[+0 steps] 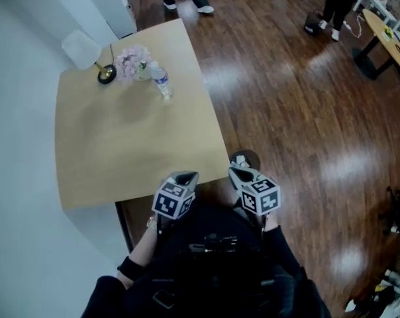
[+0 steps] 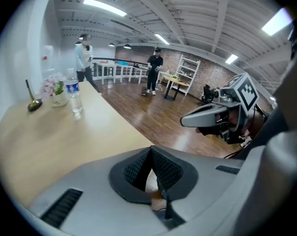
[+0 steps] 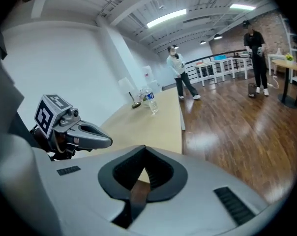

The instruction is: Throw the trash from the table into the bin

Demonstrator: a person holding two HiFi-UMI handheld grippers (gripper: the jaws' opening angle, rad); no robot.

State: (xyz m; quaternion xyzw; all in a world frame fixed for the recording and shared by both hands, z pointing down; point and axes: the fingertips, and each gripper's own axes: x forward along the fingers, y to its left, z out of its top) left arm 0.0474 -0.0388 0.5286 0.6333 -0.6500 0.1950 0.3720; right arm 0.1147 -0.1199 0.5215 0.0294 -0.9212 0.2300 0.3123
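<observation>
Holding both grippers near my body, by the near edge of the light wooden table [image 1: 134,151]. Left gripper [image 2: 151,154]: jaws closed, nothing between them. Right gripper [image 3: 144,154]: same. The clear plastic water bottle with a blue label [image 1: 160,79] stands upright at the far end, beside the pink flowers [image 1: 130,61], well apart from both grippers.

Tan table [image 1: 120,158], dark brown floor [image 1: 286,111]

Low in the head view, the grey moulded-plastic left gripper [image 1: 185,177] and right gripper [image 1: 240,173] each bear a cube of black-and-white square markers [image 1: 172,203]. Their pads [image 2: 166,171] are black, diamond-textured rubber. Black long sleeves [image 1: 110,293] fill the bottom edge.
</observation>
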